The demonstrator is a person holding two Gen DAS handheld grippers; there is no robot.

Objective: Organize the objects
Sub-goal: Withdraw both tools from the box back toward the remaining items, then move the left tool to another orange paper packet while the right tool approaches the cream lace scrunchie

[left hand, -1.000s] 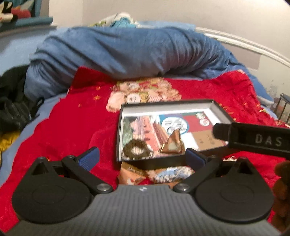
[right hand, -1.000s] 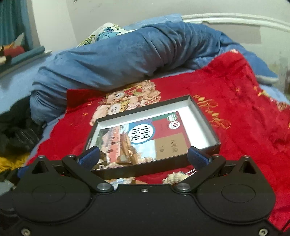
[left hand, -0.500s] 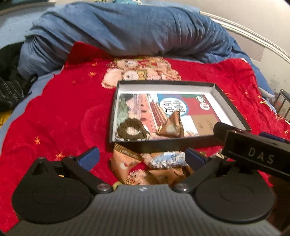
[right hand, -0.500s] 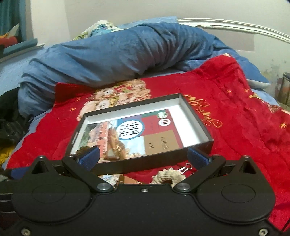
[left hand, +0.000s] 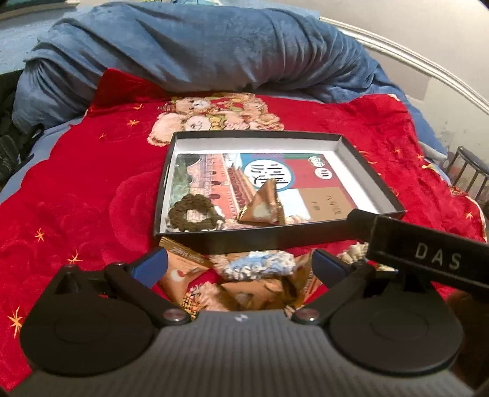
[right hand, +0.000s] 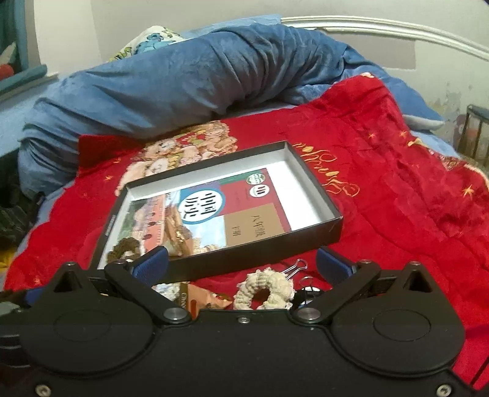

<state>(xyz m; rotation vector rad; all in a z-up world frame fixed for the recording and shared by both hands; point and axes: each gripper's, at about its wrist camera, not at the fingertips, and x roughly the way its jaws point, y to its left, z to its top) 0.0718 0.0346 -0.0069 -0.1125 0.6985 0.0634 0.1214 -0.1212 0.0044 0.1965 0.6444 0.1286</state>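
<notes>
A black shallow box (left hand: 369, 171) (right hand: 318, 195) lies on the red blanket, with a book, a dark brown scrunchie (left hand: 192, 213) and a gold triangular packet (left hand: 262, 204) in it. In front of the box lie a blue-white scrunchie (left hand: 259, 265), brown snack packets (left hand: 183, 268), a cream scrunchie (right hand: 262, 290) and binder clips (right hand: 296, 267). My left gripper (left hand: 240, 264) is open above the packets and the blue-white scrunchie. My right gripper (right hand: 243, 259) is open above the cream scrunchie; it also shows in the left wrist view (left hand: 428, 256).
A rolled blue duvet (left hand: 189, 49) (right hand: 183, 79) lies behind the box. The red blanket (left hand: 76, 189) covers the bed. A white bed rail (right hand: 382, 27) curves behind. Dark clothes (left hand: 9, 122) lie at the left. A metal stool (left hand: 467, 171) stands at the right.
Both grippers have risen and tilted down, so more of the box interior and the items in front of it show. Both stay open and empty.
</notes>
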